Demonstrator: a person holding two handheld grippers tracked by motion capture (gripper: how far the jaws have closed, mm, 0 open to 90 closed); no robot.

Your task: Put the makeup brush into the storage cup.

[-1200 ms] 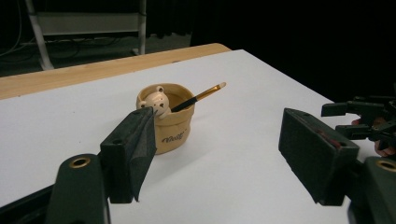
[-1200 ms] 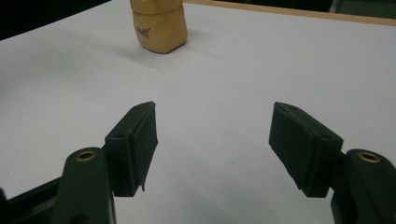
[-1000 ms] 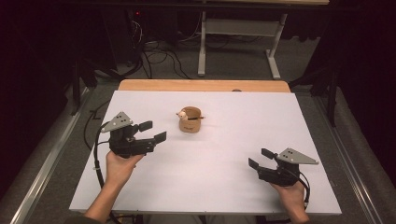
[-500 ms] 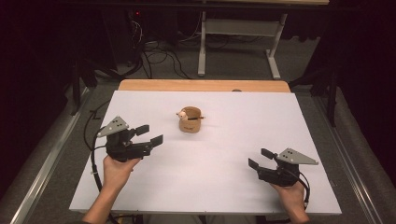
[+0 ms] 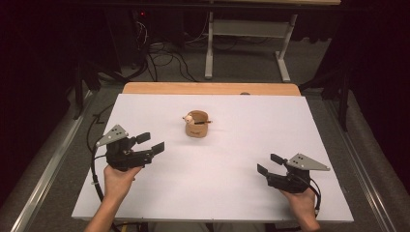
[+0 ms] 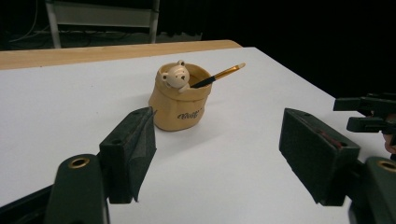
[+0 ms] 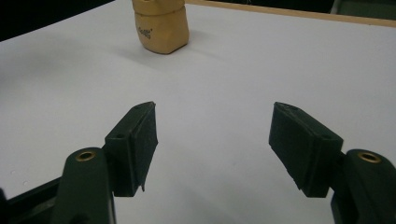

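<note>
One bear pot [image 5: 197, 126] holding one paintbrush [image 6: 219, 76]; two tools, left [image 5: 150, 143] and right [image 5: 270, 164], both gaping wide, empty.

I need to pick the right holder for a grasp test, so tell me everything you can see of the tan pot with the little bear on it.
The tan pot looks like glazed ceramic shaped as a slouchy sack, wider at its base, with dark lettering on its side. A pale bear head peeks over the rim. It stands upright on the white table, toward the far middle. A brush with a dark ferrule and orange handle leans out of its open top. Nothing else touches it; both grippers are well short of it.
</note>
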